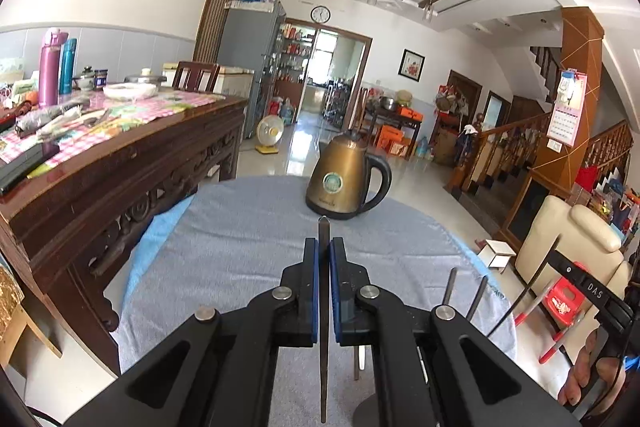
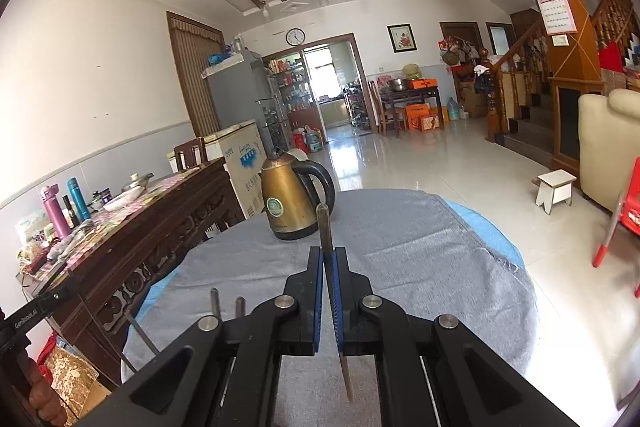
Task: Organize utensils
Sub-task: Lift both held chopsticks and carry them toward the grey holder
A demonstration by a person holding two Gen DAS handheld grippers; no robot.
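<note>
My two wrist views, side by side above the grey-clothed table [image 1: 240,247], face forward, sharing the kettle [image 1: 344,179] and hall beyond.

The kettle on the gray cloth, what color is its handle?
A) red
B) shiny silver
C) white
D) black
D: the brass-colored kettle on the gray cloth has a black loop handle, and the right wrist view shows it too.
</note>
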